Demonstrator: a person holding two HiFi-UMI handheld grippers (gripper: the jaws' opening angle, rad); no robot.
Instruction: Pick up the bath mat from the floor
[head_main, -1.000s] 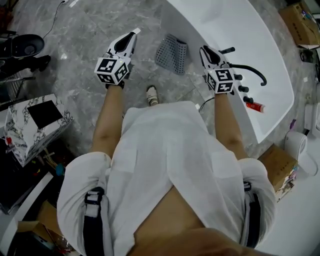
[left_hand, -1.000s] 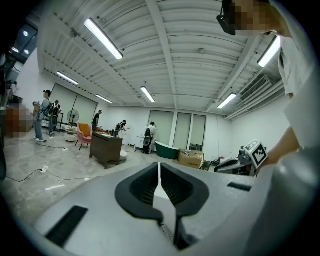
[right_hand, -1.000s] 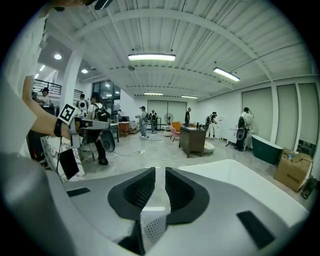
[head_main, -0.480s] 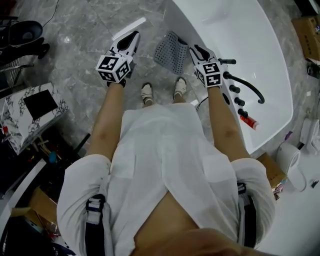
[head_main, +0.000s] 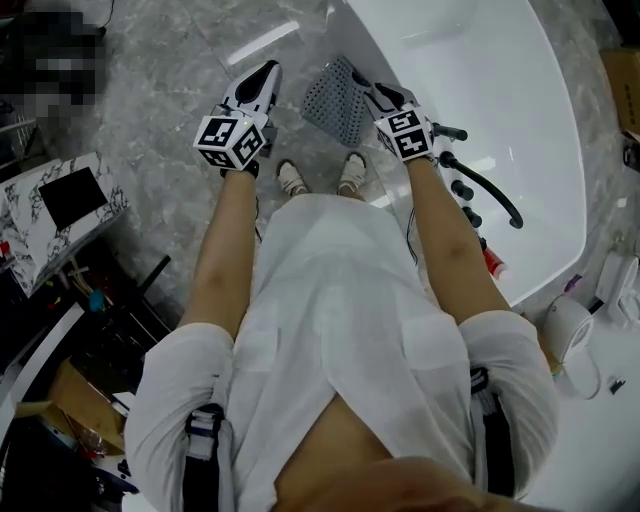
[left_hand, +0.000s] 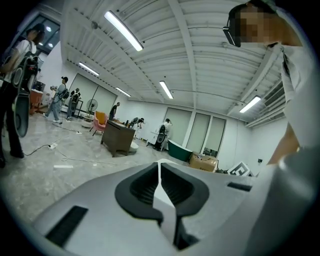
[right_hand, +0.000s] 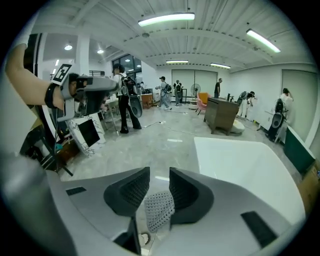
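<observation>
The grey perforated bath mat (head_main: 335, 100) lies crumpled on the marble floor against the outer wall of the white bathtub (head_main: 500, 90). My right gripper (head_main: 368, 88) hovers at the mat's right edge. Its jaws are opening, and in the right gripper view the mat (right_hand: 159, 210) shows in the gap between them with the pads apart from it. My left gripper (head_main: 268, 70) hangs over bare floor left of the mat. The left gripper view shows its pads (left_hand: 160, 172) pressed together with nothing held, aimed out across the room.
A black faucet (head_main: 485, 185) and a red tube (head_main: 492, 262) sit on the tub's near rim. The person's shoes (head_main: 292, 178) stand just below the mat. A marble-patterned box (head_main: 50, 215) stands at the left. People (right_hand: 122, 95) move about far across the room.
My right gripper has swung left from over the tub rim to the mat's edge. The left gripper stayed about where it was. The person's feet have come into view.
</observation>
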